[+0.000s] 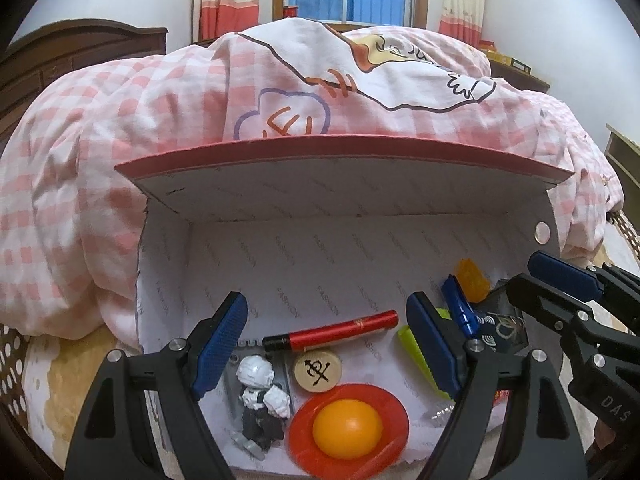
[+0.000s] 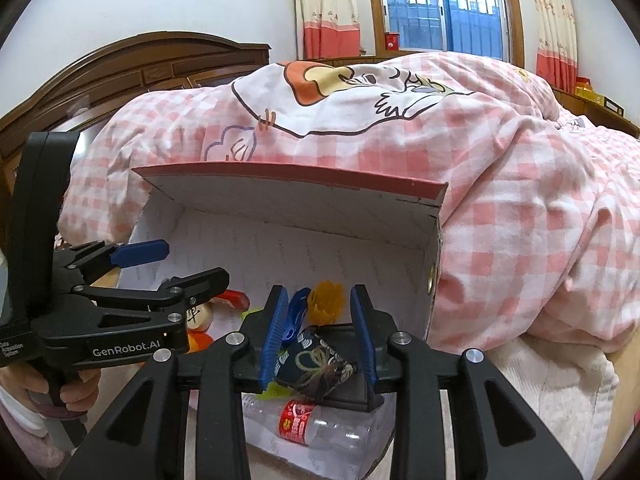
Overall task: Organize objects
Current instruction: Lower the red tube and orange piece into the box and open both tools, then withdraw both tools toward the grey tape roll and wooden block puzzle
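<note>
An open cardboard box (image 1: 280, 248) with a red-edged lid lies on the bed. Inside are a red marker (image 1: 332, 330), a wooden chess piece (image 1: 317, 371), a white toy robot (image 1: 262, 396), an orange ball (image 1: 347, 428) on a red dish (image 1: 308, 436), a green comb (image 1: 418, 354), a blue clip (image 1: 460, 310) and a yellow piece (image 1: 474, 280). My left gripper (image 1: 332, 344) is open above them. My right gripper (image 2: 320, 340) has its jaws around a dark patterned pouch (image 2: 316, 364) at the box's right end, pads not clearly pressing it. A clear bottle (image 2: 316, 424) lies below.
A pink checked quilt (image 1: 120, 128) is piled behind and around the box. The right gripper shows at the right of the left wrist view (image 1: 560, 284). A dark wooden headboard (image 2: 120, 68) and a window (image 2: 440, 4) are behind.
</note>
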